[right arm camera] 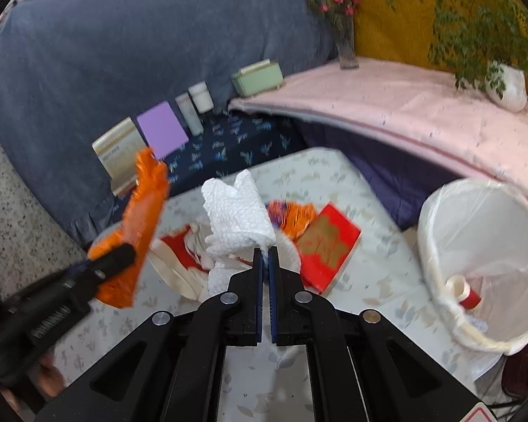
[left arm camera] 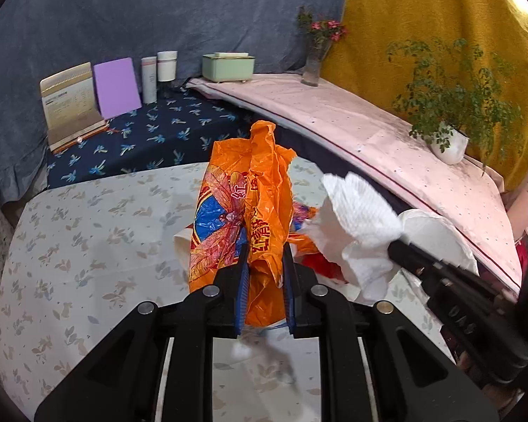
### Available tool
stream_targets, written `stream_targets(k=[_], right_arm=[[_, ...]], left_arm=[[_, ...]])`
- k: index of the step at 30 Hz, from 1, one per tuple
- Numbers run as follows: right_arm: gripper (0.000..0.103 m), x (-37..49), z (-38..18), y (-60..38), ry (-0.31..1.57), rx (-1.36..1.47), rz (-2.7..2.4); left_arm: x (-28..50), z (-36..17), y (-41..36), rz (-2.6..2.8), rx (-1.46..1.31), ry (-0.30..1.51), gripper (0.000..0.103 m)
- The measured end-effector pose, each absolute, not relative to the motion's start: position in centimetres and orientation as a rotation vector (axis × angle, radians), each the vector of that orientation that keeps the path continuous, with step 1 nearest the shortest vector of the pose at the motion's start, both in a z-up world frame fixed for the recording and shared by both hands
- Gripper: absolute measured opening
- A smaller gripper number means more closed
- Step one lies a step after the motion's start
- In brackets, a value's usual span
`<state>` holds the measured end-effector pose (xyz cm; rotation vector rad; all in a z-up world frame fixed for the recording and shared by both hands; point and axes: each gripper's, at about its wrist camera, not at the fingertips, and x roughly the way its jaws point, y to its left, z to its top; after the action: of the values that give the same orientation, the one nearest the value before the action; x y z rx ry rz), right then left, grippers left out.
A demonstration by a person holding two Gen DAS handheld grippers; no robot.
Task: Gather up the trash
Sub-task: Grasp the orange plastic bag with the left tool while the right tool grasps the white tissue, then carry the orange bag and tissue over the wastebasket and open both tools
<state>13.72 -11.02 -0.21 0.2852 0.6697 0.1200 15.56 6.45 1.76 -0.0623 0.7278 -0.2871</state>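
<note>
Trash is being gathered from the worktop (right arm camera: 334,165), which is covered in a pale leaf-printed cloth. The left hand-held gripper (left arm camera: 265,246) is clamping a crumpled orange plastic bag with red and blue print (left arm camera: 250,204), holding it upright above the cloth. The right hand-held gripper (right arm camera: 265,251) is closed on a wad of white embossed paper towel (right arm camera: 236,211), pinching its near edge; the wad is hanging clear of the surface.

Judged step: both pieces are lifted and are awaiting transfer. The white round bin with a clear plastic liner (right arm camera: 482,256) is standing at the right of the worktop, mouth tilted towards the camera, with a small red and cream cup (right arm camera: 463,290) already inside.

Still lying on the cloth are a flat red card packet with gold print (right arm camera: 329,244), a smaller orange wrapper (right arm camera: 295,216) and a cream and red paper item (right arm camera: 179,249).

The next move probably calls for carrying each piece rightward over the bin's rim before release. The bag is thin, slippery and floppy; the towel is soft and light, so either may snag or drift.
</note>
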Motion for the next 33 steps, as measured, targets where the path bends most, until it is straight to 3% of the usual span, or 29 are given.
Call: stream_targets(k=[12,33], right_arm=[[0.004,10.3,5.2,-17.4,0.529,0.264,-0.008],[0.004,6.7,2.4,-32.1,0.541,0.345,-0.284]], left_arm=[[14.5,3.9,-1.2,-0.407,0.010,0.696,0.016],[12.9,2.0,-16.8,-0.659,0.140,0.740,0.017]])
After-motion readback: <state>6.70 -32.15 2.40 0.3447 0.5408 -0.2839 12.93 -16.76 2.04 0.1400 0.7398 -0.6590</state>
